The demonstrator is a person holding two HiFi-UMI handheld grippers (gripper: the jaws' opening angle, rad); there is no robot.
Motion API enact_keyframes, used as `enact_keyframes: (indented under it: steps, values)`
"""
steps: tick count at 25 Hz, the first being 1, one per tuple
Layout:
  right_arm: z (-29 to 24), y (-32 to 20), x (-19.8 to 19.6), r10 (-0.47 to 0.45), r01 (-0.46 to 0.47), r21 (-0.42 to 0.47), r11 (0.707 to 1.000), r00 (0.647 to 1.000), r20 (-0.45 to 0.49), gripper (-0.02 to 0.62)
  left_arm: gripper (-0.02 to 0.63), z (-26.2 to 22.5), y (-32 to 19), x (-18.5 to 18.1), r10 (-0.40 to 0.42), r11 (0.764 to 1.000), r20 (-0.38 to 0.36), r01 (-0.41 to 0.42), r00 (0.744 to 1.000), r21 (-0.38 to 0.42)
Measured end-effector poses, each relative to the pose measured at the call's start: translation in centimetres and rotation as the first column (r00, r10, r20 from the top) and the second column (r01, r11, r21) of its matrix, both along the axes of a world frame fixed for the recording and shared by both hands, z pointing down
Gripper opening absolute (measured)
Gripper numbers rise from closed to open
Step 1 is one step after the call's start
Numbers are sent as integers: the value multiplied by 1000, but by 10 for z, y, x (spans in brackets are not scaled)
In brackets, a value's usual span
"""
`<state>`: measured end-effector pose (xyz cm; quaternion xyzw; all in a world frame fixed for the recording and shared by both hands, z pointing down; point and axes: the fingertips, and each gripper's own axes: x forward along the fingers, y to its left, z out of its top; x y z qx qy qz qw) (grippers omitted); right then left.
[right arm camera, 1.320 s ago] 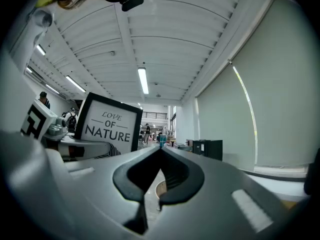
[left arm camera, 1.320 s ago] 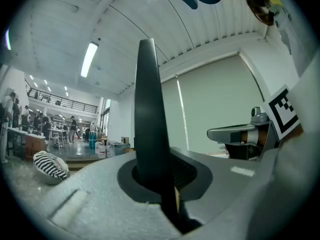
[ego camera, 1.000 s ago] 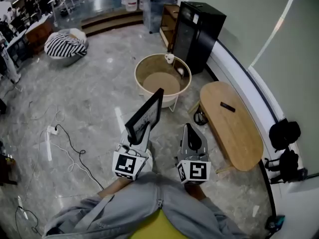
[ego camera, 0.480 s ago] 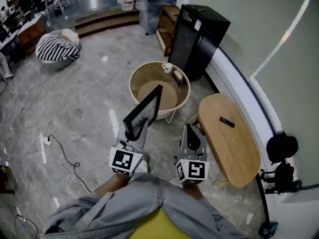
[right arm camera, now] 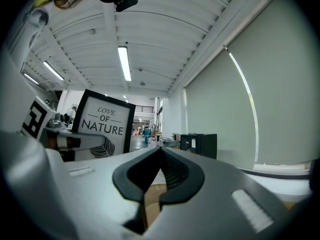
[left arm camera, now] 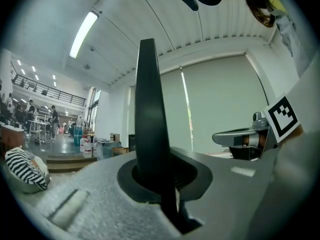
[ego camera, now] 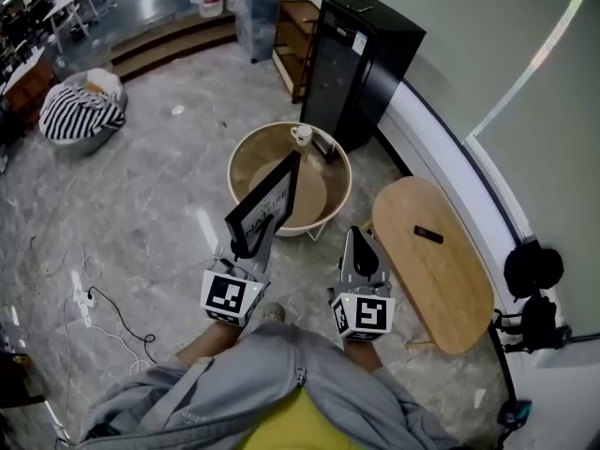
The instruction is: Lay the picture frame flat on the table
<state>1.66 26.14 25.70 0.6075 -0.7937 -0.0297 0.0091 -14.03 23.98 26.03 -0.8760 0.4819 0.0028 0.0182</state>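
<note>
The left gripper (ego camera: 246, 251) pinches the bottom edge of a black rectangular picture frame (ego camera: 269, 202), holding it upright in the air before a round light-wood tub (ego camera: 251, 153). To the right, the right gripper (ego camera: 360, 244) has its jaws pressed together on nothing. An oval light-wood table (ego camera: 450, 270) stands just right of it.

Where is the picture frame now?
Head view, left of centre: the picture frame stands on edge in the shut left gripper, over the floor near the round tub, left of the oval wooden table.
</note>
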Motion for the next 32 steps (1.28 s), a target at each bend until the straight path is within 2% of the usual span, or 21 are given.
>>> enact_keyframes:
  steps: [7, 15, 20, 26, 32]
  values:
    - [14, -30, 6, 41, -40, -42, 998, 999, 10, 2, 17, 15, -38, -2, 19, 999, -15, -20, 1000, -41]
    - [29, -80, 7, 26, -24, -69, 997, 999, 29, 2, 17, 31, -79, 3, 27, 996, -30, -29, 999, -81]
    - [30, -133, 6, -12, 14, -57, 998, 999, 32, 2, 17, 31, -120, 14, 64, 995, -66, -68, 996, -66]
    - [28, -207, 16, -57, 59, -57, 997, 998, 30, 2, 17, 31, -185, 29, 49, 995, -72, -55, 996, -79]
    - [25, -282, 32, -116, 118, -63, 991, 993, 28, 2, 17, 29, -251, 59, 54, 993, -83, -62, 995, -95]
